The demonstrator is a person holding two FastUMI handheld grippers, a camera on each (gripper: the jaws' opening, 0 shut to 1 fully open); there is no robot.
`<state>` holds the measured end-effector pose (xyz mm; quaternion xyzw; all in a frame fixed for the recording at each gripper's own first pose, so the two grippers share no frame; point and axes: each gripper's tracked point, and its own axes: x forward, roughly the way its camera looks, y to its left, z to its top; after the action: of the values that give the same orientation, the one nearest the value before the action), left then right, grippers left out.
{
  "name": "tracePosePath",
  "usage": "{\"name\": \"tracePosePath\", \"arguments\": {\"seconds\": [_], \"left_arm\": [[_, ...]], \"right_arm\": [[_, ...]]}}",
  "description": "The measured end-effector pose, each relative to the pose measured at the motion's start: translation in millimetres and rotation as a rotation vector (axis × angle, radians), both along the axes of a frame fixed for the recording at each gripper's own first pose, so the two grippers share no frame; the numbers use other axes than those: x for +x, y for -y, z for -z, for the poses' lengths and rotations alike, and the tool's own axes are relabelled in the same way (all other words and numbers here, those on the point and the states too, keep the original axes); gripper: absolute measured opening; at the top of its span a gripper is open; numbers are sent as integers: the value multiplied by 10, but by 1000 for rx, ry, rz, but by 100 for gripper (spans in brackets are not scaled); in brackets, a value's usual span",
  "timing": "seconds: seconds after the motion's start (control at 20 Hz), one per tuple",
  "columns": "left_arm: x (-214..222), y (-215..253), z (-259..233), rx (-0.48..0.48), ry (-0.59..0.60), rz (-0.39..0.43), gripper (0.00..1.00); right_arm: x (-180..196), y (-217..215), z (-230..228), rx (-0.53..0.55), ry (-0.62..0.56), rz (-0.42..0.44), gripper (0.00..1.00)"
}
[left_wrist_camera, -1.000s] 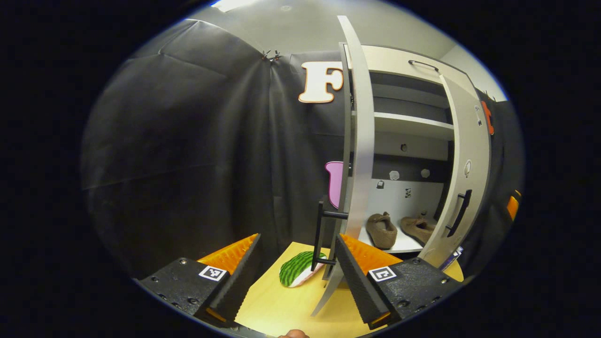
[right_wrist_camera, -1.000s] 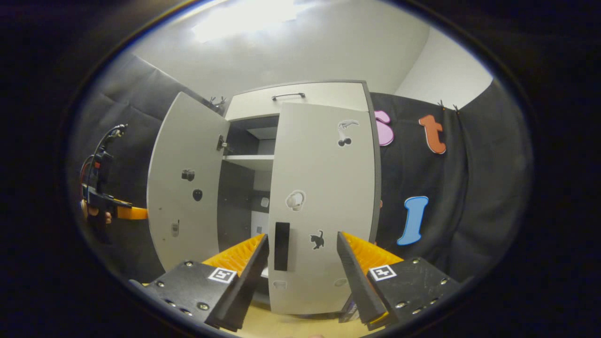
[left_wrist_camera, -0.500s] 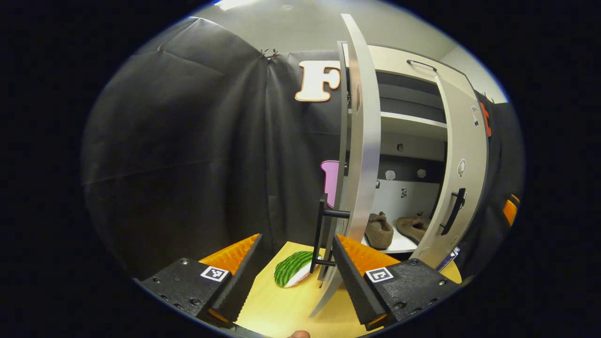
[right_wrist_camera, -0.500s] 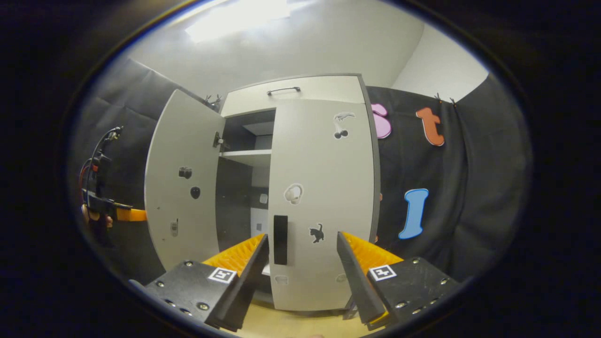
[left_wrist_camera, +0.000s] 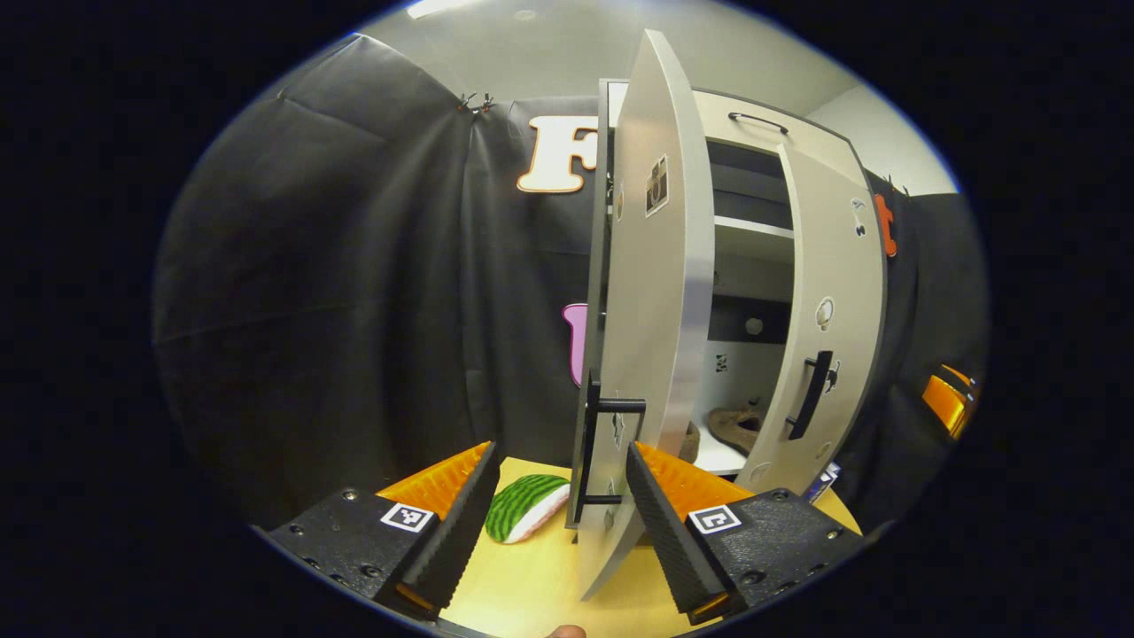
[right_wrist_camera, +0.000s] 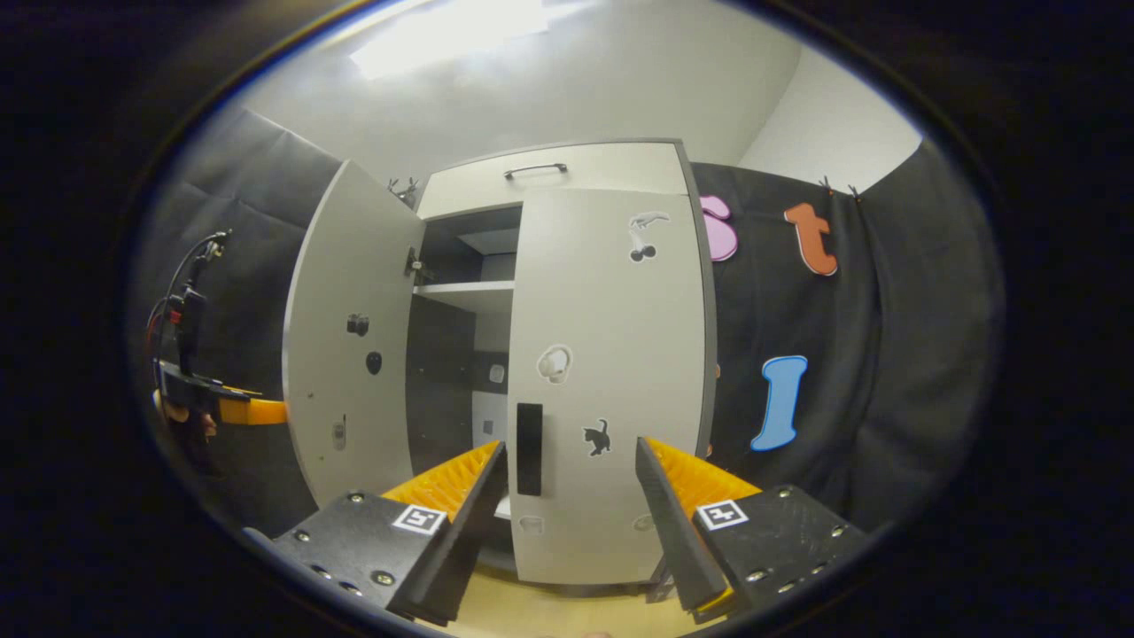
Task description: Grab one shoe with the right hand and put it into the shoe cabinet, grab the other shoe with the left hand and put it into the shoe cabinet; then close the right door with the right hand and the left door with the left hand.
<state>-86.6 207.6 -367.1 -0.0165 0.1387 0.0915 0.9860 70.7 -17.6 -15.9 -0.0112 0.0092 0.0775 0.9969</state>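
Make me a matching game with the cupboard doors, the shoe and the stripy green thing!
Things:
1. left door
2. right door
3. shoe
4. green striped toy

Where or how:
A. on the yellow table, beside the cabinet
B. on the cabinet's bottom shelf
C. swung out, open
D. nearly shut

Pairs: 1-C, 2-D, 3-B, 4-A

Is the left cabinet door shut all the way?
No, the left door stands swung open, showing the shelf inside the shoe cabinet.
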Motion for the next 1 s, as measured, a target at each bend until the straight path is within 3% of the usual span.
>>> {"name": "tracePosePath", "arguments": {"seconds": [0.05, 0.1, 0.15, 0.2, 0.25, 0.3, 0.35, 0.85, 0.9, 1.0], "left_arm": [[9, 29, 3, -2, -2, 7, 84], [14, 58, 6, 2, -1, 15, 90], [22, 84, 7, 8, 0, 25, 84], [36, 125, 6, 10, 1, 36, 89], [44, 166, 10, 6, 2, 48, 84], [60, 204, 22, -3, 1, 59, 88], [76, 253, 26, -12, 1, 70, 83], [306, 723, 113, -39, -2, 180, 83], [336, 759, 137, -37, -7, 186, 88], [401, 853, 157, -41, -8, 204, 88]], "right_arm": [[-14, 23, 12, -1, -1, 3, 87], [-17, 44, 13, 0, -3, 8, 84], [-18, 66, 24, 1, -6, 11, 84], [-16, 80, 28, 4, -9, 14, 87], [-18, 99, 34, 5, -11, 17, 84], [-20, 114, 33, 5, -12, 20, 87], [-17, 130, 38, 4, -13, 24, 87], [-25, 406, 88, 2, -21, 75, 87], [-24, 433, 99, 5, -25, 78, 84], [-33, 476, 112, 15, -29, 87, 87]]}}
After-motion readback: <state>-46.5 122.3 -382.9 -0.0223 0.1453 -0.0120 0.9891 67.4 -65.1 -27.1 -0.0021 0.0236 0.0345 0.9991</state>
